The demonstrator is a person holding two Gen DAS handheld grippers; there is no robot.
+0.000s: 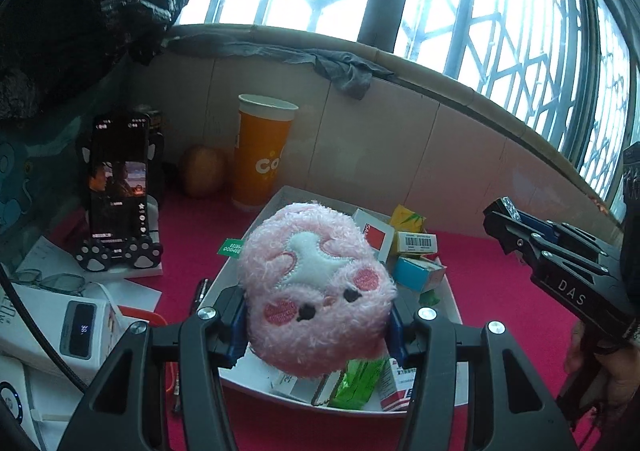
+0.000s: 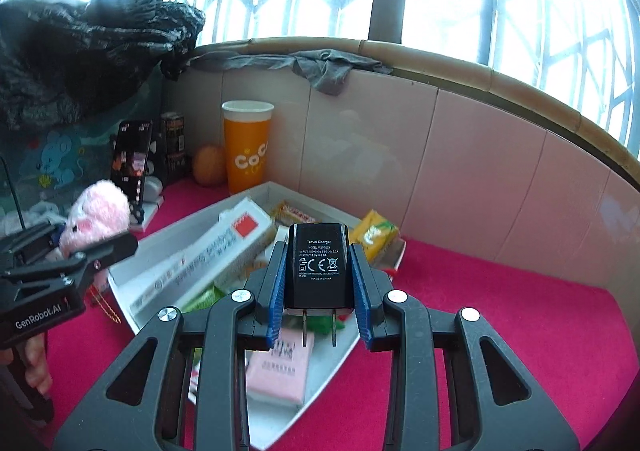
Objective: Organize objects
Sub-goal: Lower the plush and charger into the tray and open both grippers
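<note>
Left wrist view: the left gripper [image 1: 318,315] has its jaws clamped on a pink plush toy [image 1: 318,287], whose fluffy sides press against the blue pads [image 1: 236,331] on both fingers. The toy fills the gap between the jaws and bulges out past the fingertips, its embroidered face turned toward the camera. Below and beyond the jaws lies a white tray [image 1: 452,303] on a red cloth [image 1: 500,291]; a green packet [image 1: 356,383] sits in it just under the toy, and small boxes [image 1: 416,251] are crowded ahead of the right-hand finger. Further ahead and left of the jaws stand an orange cup [image 1: 262,155], a round orange fruit [image 1: 202,171] and a phone [image 1: 118,179] on a paw-shaped stand. The right gripper [image 1: 508,227] shows to the far right of the jaws, well apart from them.

In the right wrist view, the right gripper [image 2: 319,271] is closed on a black charger [image 2: 319,267], held upright between the blue pads with its label facing the camera and its two metal prongs hanging down below the grip. Under the jaws the tray holds a pink box [image 2: 278,371]; a long white box [image 2: 208,255] lies ahead and left, a yellow packet [image 2: 374,233] ahead and right. The left gripper appears far to the left, with the toy in it.
</note>
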